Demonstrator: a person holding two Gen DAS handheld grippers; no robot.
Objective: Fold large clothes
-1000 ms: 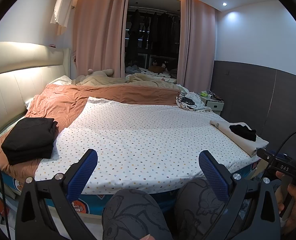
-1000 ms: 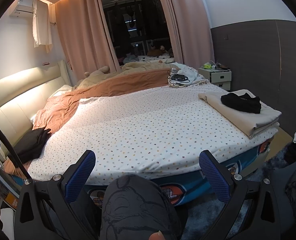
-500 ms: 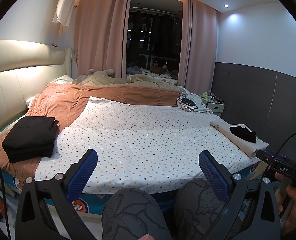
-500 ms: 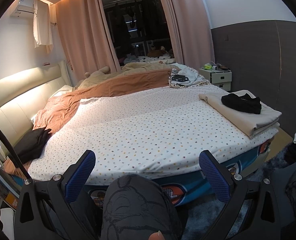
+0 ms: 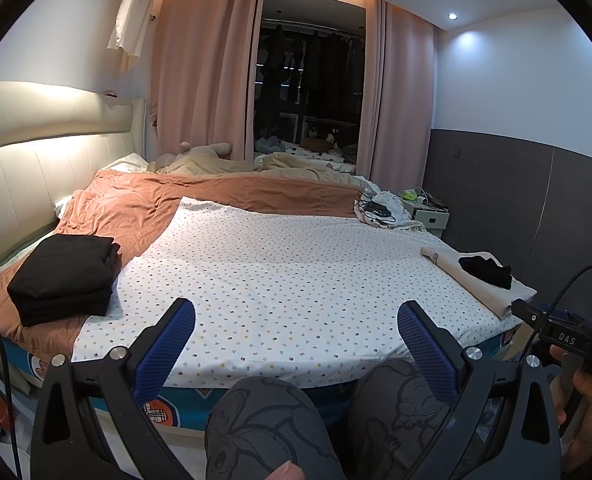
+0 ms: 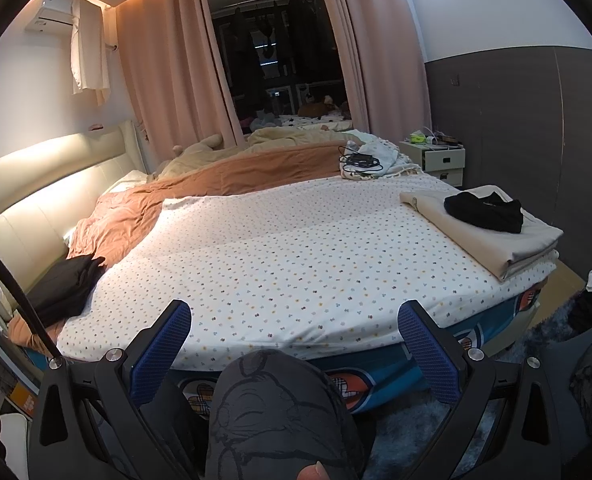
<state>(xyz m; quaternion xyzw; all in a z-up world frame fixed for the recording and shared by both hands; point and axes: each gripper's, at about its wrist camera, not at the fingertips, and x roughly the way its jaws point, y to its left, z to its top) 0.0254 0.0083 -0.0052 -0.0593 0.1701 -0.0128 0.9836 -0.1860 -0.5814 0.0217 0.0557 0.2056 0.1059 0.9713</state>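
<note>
Far left on the bed [image 5: 296, 280]: folded black stack [image 5: 64, 276], squared up on the orange blanket [image 5: 136, 208], looking finished. Centre: bare dotted sheet, nothing spread for folding. Low in front: left tongs [image 5: 296, 344] gaping wide, blue pads well apart, gripping nothing, hovering short of the bed's near edge above patterned knees. Same for the right tongs [image 6: 296, 340]: spread wide, empty. Further right, at the bed's right edge: folded beige cloth [image 6: 484, 228], long axis running away from the viewer along that edge, with a crumpled black garment [image 6: 486, 210] lying on top, unfolded. Likely the next piece. Ahead and to the right of both tongs, clearly nearer the right pair. Reaching calls for a forward-right swing from the right hand, then a drag onto the open sheet.
</note>
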